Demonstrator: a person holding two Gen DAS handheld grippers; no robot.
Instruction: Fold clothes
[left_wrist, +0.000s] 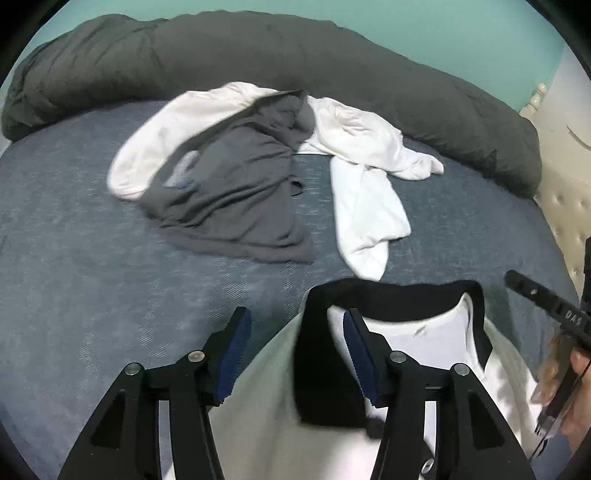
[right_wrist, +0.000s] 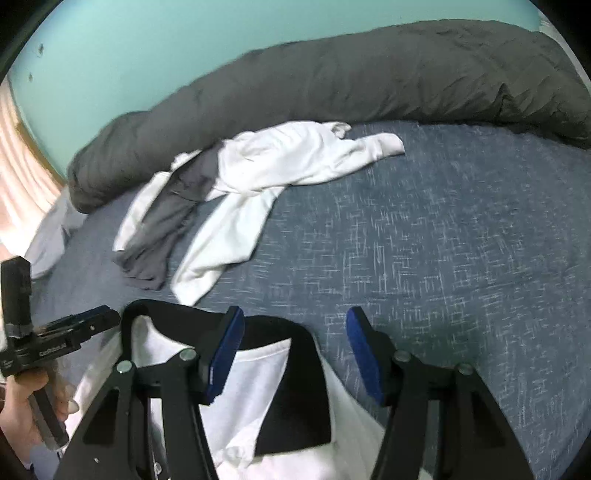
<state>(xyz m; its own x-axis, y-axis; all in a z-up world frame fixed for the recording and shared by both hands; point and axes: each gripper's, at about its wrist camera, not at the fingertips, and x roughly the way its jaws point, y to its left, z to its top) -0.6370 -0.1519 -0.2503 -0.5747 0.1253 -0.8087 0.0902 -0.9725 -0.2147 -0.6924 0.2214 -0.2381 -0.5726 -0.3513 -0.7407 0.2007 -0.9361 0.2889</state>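
Note:
A white polo shirt with a black collar lies on the blue bed sheet close in front of both grippers; it also shows in the right wrist view. My left gripper is open over the collar's left side, holding nothing. My right gripper is open over the collar's right side, holding nothing. Farther back lie a grey shirt and a white long-sleeved garment, overlapping in a loose pile; the pile shows in the right wrist view too.
A rolled dark grey duvet runs along the back of the bed against a teal wall. A cream tufted headboard is at the right. The other gripper and hand show at the left edge.

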